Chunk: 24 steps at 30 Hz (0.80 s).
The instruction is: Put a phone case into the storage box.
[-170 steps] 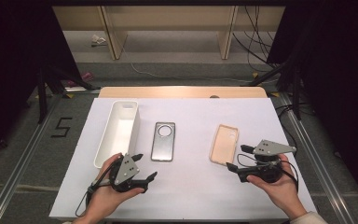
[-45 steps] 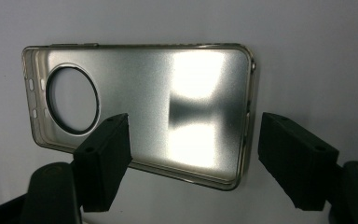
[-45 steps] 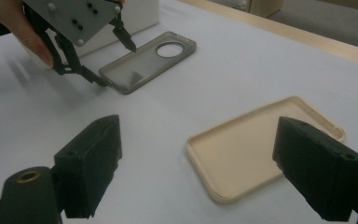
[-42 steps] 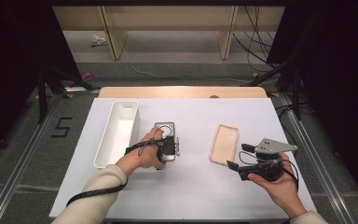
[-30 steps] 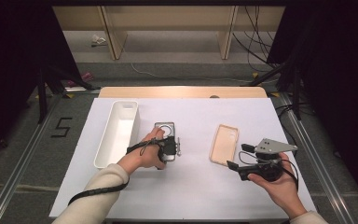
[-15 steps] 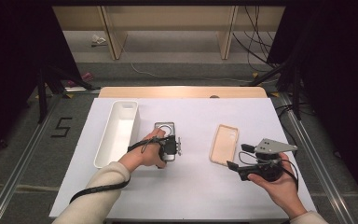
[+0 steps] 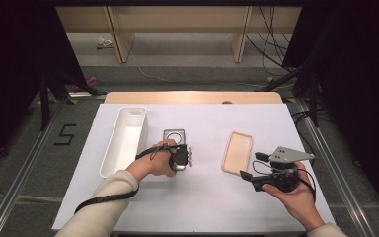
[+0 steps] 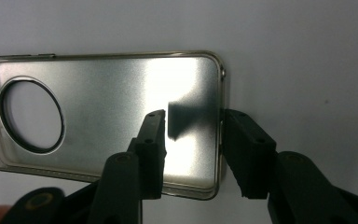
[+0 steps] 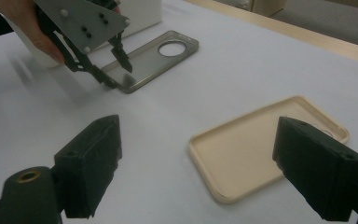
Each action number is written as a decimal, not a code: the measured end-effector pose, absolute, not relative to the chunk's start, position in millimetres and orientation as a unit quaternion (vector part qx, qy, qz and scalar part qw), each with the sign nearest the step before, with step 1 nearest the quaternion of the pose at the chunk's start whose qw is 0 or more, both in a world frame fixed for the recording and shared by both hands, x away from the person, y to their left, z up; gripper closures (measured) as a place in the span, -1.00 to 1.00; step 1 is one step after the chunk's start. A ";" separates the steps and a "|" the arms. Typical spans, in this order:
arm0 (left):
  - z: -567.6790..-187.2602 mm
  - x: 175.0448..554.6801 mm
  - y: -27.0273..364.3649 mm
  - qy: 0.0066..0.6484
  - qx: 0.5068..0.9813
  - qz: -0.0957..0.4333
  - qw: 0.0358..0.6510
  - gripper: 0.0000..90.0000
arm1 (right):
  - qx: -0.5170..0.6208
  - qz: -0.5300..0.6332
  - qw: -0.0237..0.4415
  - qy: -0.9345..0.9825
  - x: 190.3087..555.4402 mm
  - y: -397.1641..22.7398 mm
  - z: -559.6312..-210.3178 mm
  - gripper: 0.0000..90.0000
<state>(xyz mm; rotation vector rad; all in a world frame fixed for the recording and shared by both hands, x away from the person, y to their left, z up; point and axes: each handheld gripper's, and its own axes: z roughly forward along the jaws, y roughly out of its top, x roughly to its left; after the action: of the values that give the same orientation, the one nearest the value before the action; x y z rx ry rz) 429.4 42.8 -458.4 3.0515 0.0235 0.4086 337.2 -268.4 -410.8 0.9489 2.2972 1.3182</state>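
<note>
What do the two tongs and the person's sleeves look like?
Both tongs, left and right, are black, with two blocky jaws. A grey three-cornered plate with dark screws tops the right one. A black cable trails from the left one along a cream sleeve.
</note>
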 end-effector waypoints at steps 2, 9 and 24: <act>-458.5 429.1 42.3 0.006 0.991 0.133 0.031 0.40 | 0.333 0.462 0.164 0.805 337.2 -268.5 -410.7 -0.64; -458.5 427.7 40.9 0.000 0.992 0.121 0.025 0.57 | 0.332 0.462 0.163 0.806 337.0 -268.3 -410.7 -0.64; -459.5 426.1 41.7 0.000 0.993 0.111 0.030 0.78 | 0.331 0.461 0.163 0.807 336.9 -268.2 -410.8 -0.63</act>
<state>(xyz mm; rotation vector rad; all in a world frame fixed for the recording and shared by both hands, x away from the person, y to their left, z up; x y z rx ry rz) 426.1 41.7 -459.5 3.0618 0.0001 0.3413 336.9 -268.2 -410.8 0.9457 2.3012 1.3164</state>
